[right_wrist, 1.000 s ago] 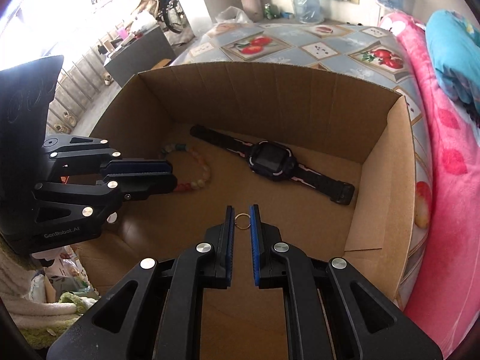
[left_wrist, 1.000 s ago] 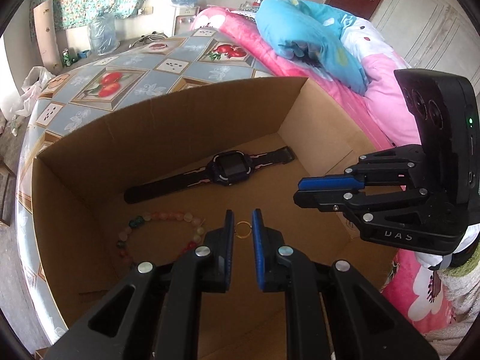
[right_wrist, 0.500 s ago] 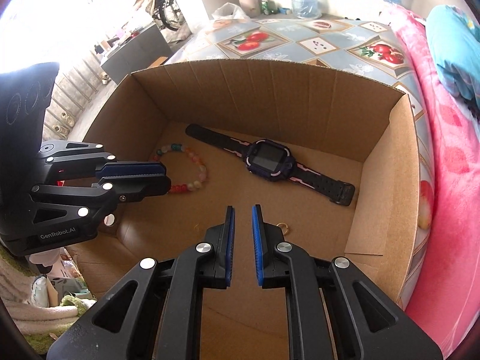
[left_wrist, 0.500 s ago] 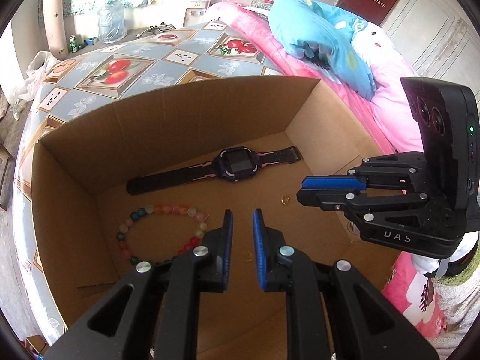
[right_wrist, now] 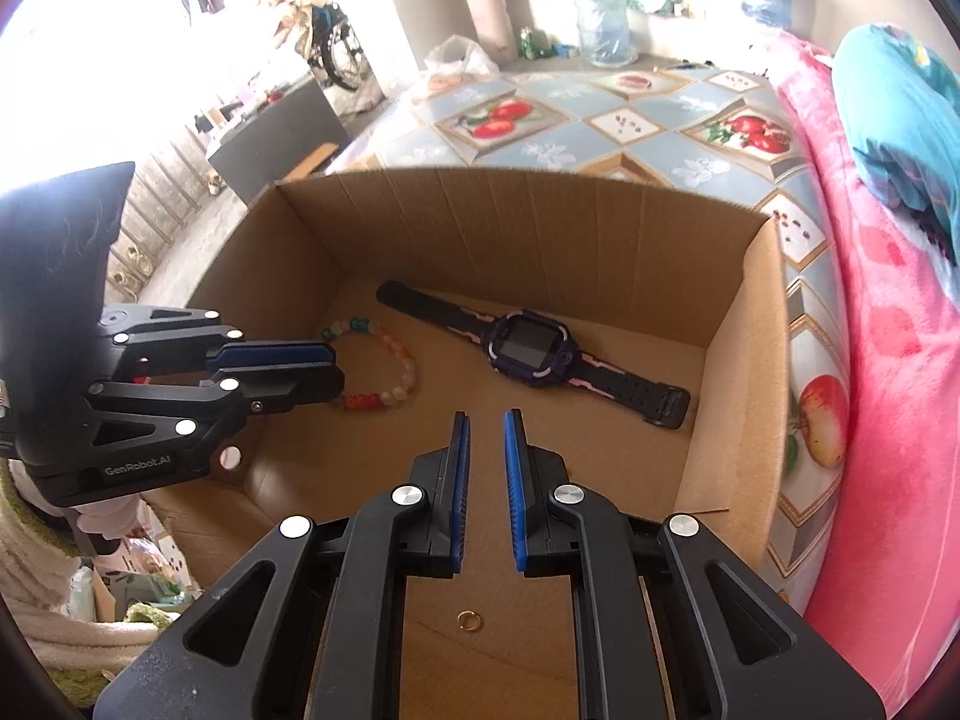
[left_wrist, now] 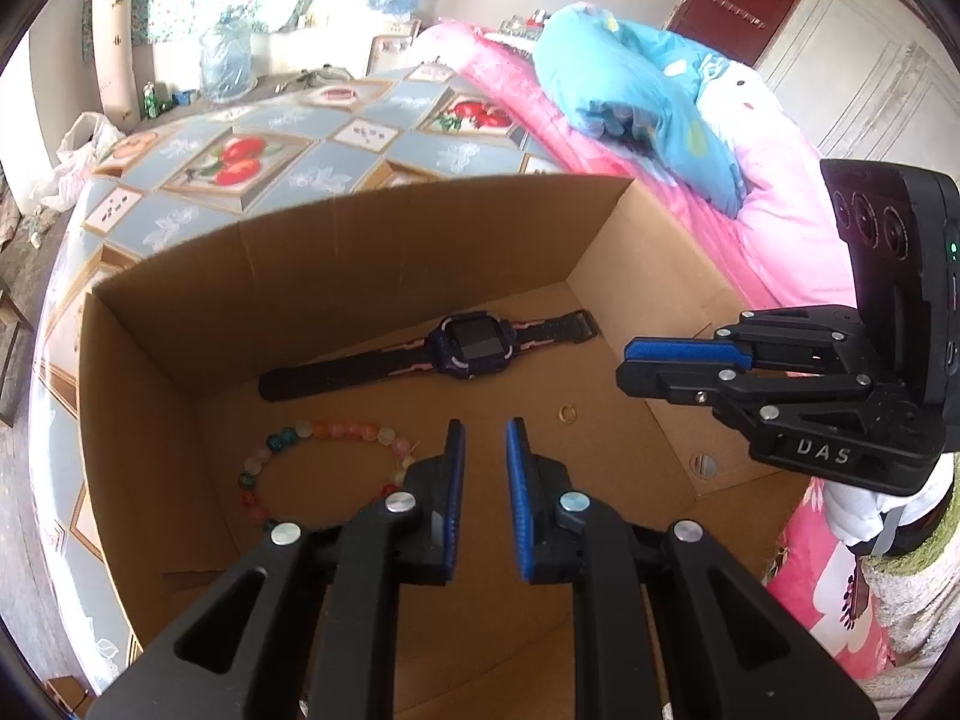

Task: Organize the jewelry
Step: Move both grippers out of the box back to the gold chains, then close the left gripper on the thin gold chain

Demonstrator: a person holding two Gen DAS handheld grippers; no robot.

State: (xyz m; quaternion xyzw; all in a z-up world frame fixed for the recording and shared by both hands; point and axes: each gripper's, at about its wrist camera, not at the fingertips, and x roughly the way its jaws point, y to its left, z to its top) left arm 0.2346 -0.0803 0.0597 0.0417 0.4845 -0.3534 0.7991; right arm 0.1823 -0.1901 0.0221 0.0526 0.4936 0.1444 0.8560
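Fruit-patterned tablecloth [left_wrist: 240,162] under cardboard box [right_wrist: 540,222], pink bedding beside. Inside box: black smartwatch [left_wrist: 474,348] near far wall; bead bracelet [left_wrist: 318,432] left of it; gold ring [left_wrist: 567,413] on floor, right. My left gripper [left_wrist: 482,432] and right gripper [right_wrist: 485,420]: jaws slightly apart, holding nothing.

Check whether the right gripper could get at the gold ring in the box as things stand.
Probably yes. The ring lies alone on the bare floor of the box, just under the right gripper, whose jaws hold nothing; the watch and bracelet lie farther off.
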